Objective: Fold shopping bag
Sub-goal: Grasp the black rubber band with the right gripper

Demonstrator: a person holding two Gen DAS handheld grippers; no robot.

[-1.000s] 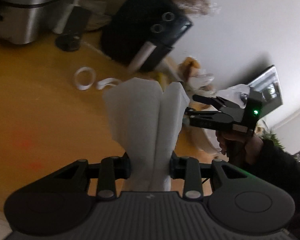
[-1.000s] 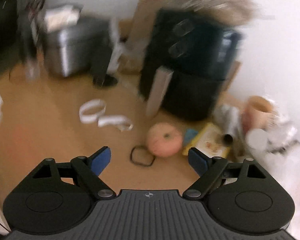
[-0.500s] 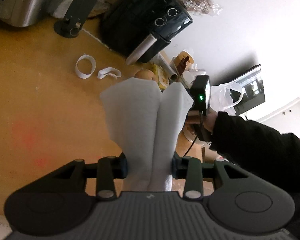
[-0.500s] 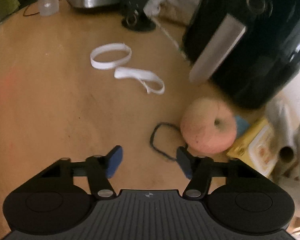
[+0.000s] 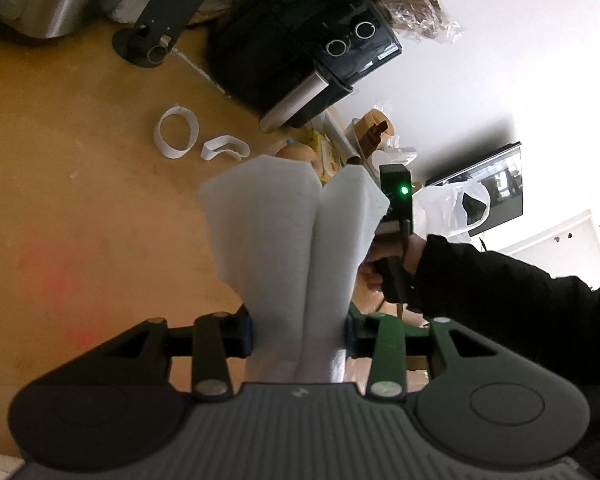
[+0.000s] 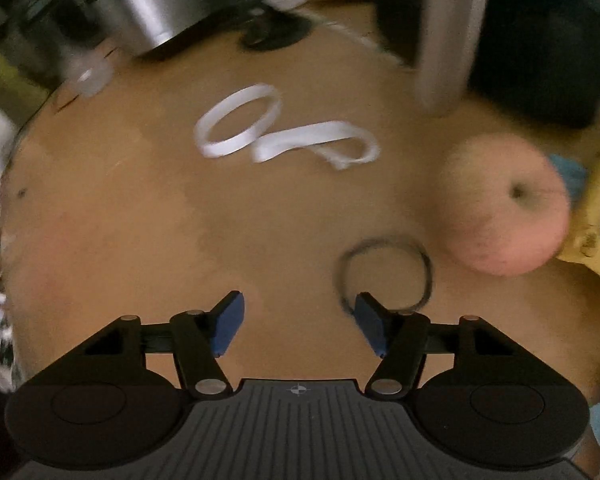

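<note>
Gripping the bunched, folded shopping bag [image 5: 292,248], the left gripper [image 5: 300,330] is nearing the finish, while the right gripper [image 6: 298,320], fingers open and empty after narrowing, is hovering over the worktop [image 6: 140,240].

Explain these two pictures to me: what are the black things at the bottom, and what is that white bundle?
There is no robot arm. A person holds a pair of hand tongs in each hand, and each has a camera looking forward along its two fingers. The black shape at the bottom of each picture is the tool itself.

One view is from the left tongs. They are shut on the bag, a white folded bundle standing up between the fingers. To the right, a hand in a dark sleeve holds the other tool.

The other view is from the right tongs, looking down at the table. They have just been closing a little, but are open, with nothing between them.

On the table lie two white loops, a dark ring, an apple and a black appliance.
</note>
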